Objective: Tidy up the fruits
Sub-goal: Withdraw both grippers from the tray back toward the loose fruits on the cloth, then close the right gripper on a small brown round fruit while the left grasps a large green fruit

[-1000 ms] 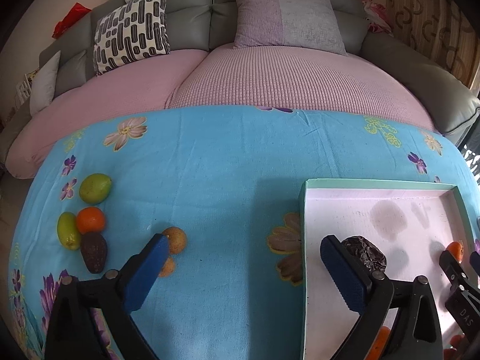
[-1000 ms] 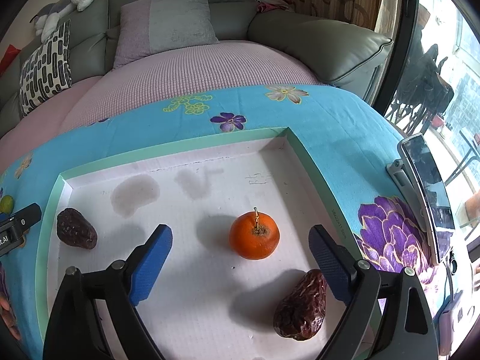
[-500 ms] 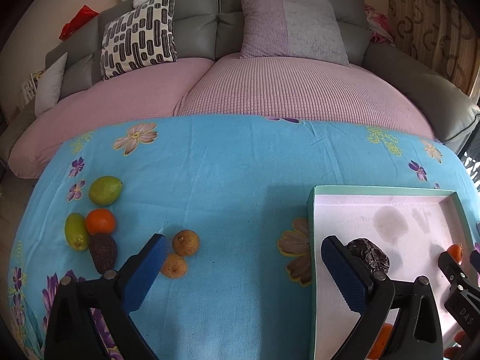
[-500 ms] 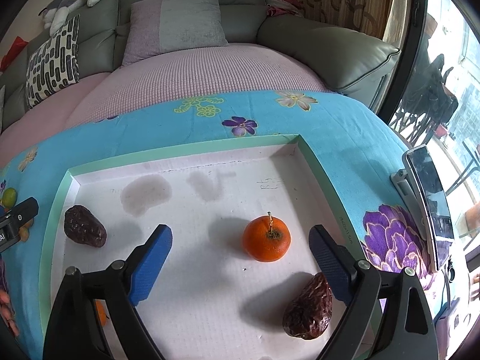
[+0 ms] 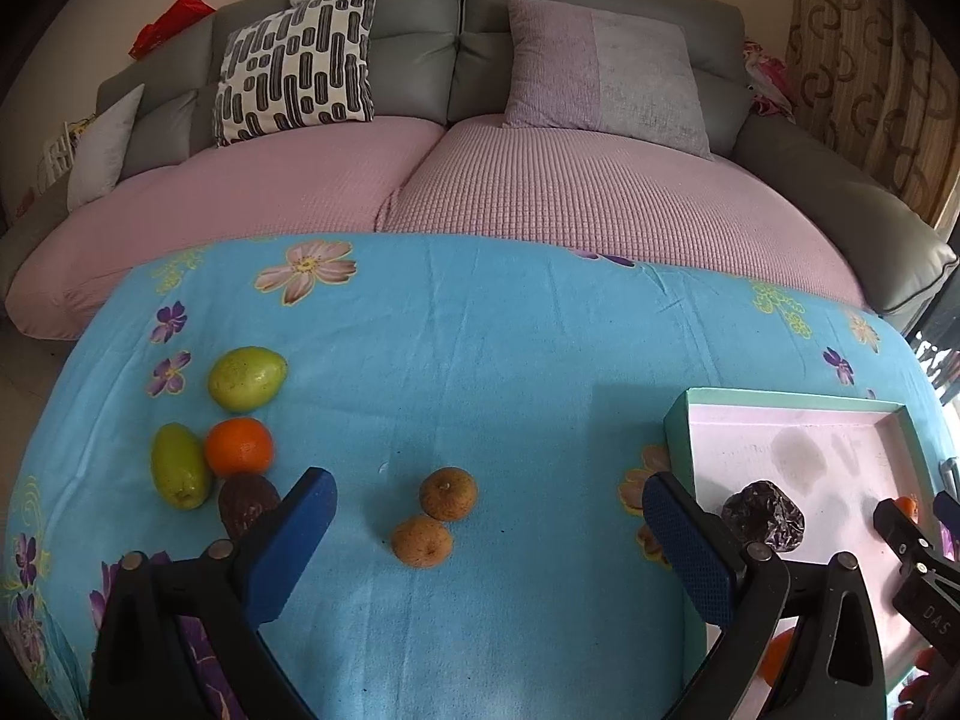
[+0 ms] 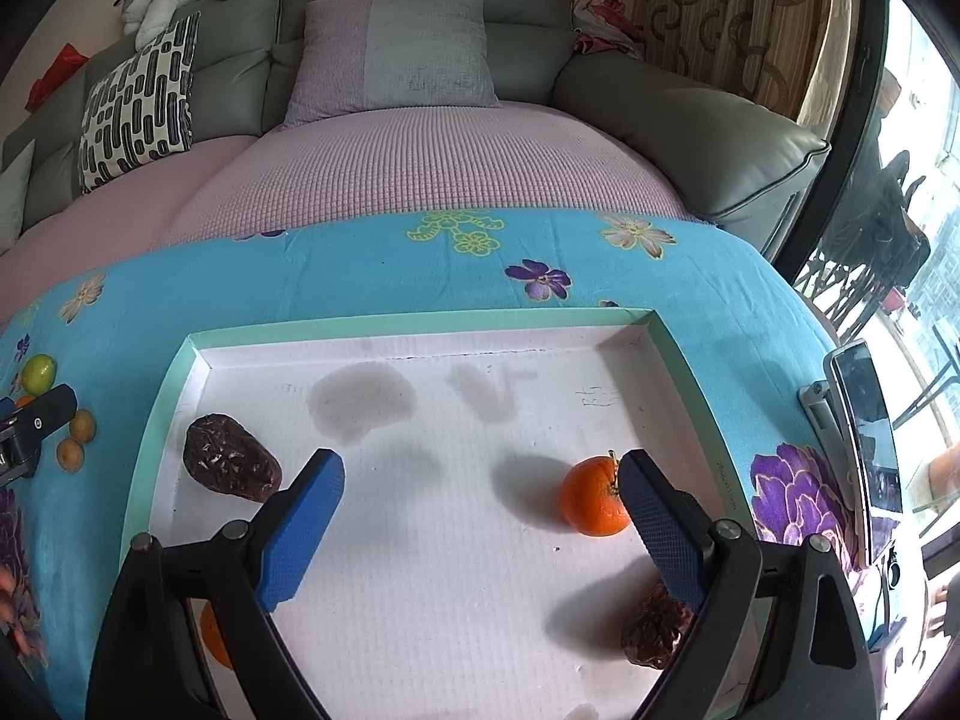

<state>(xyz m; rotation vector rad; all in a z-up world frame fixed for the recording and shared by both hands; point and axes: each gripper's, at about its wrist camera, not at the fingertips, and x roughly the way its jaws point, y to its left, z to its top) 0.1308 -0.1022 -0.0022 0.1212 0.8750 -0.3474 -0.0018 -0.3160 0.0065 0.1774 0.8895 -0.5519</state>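
A grey sofa [image 5: 456, 48] with pink seat covers fills the background, with a black-and-white patterned cushion [image 5: 297, 60] and a lilac cushion [image 5: 606, 84] leaning against its back. In front of it the desk is covered by a blue flowered cloth [image 5: 480, 372].

A shallow tray [image 6: 384, 324] with a mint-green rim and a stained white floor sits toward the right end of the desk. It holds a wrinkled dark date [image 6: 231, 467] near its left wall, an orange [image 6: 594, 498] with a stem toward its right wall, and a second dark date [image 6: 657, 630] by its near right corner. A further orange fruit [image 6: 213, 630] shows partly behind the left finger of the right tongs, near the tray's near left corner.

The right tongs [image 6: 480, 516] hang over the tray, spread wide and empty; the right blue pad overlaps the orange in this view, and contact cannot be judged. The left tongs [image 5: 486, 534] hover over the cloth left of the tray, likewise spread wide and holding nothing.

Near the left edge of the desk lie loose fruits: a green fruit [image 5: 247, 378], an elongated green fruit [image 5: 179, 474] just beside a small orange [image 5: 239, 447], and a dark brown fruit [image 5: 246, 504] partly hidden by the left pad. Between the pads of the left tongs rest two small brown fruits [image 5: 435, 516], touching or nearly so.

A phone [image 6: 867, 450] stands on a holder by the right edge.
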